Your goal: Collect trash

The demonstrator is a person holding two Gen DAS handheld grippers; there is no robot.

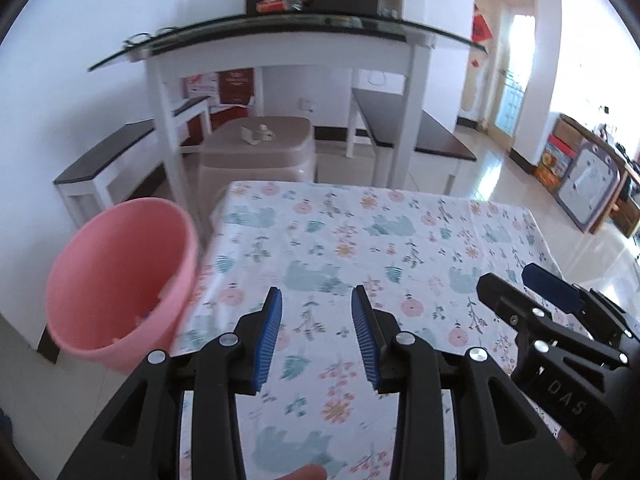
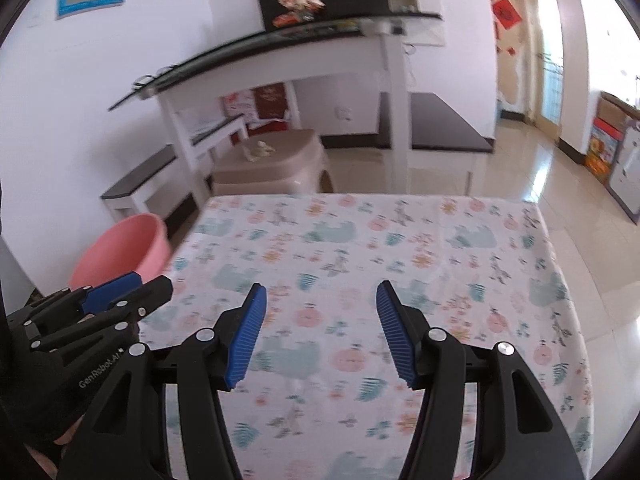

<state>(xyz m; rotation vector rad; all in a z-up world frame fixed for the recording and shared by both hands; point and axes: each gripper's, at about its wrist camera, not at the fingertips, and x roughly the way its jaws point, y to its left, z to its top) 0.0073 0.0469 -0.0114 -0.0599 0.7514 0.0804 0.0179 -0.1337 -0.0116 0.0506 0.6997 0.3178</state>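
A pink bin (image 1: 120, 280) stands on the floor beside the left edge of the flower-patterned table (image 1: 400, 240); small scraps lie inside it. In the right wrist view the pink bin (image 2: 124, 248) shows at the left, partly behind the other gripper. My left gripper (image 1: 316, 294) hovers over the table's near part, open with nothing between its blue pads. My right gripper (image 2: 320, 290) is open wider over the table (image 2: 400, 248), also with nothing in it. Each gripper appears in the other's view: the right gripper (image 1: 520, 280) and the left gripper (image 2: 148, 280).
Behind the table stand a beige plastic stool (image 1: 264, 148) with small pale scraps on top, a white glass-topped console (image 1: 280, 44), and dark low benches (image 1: 108, 156). Shiny tiled floor (image 1: 520, 176) opens to the right. A fingertip (image 1: 304, 472) shows at the bottom.
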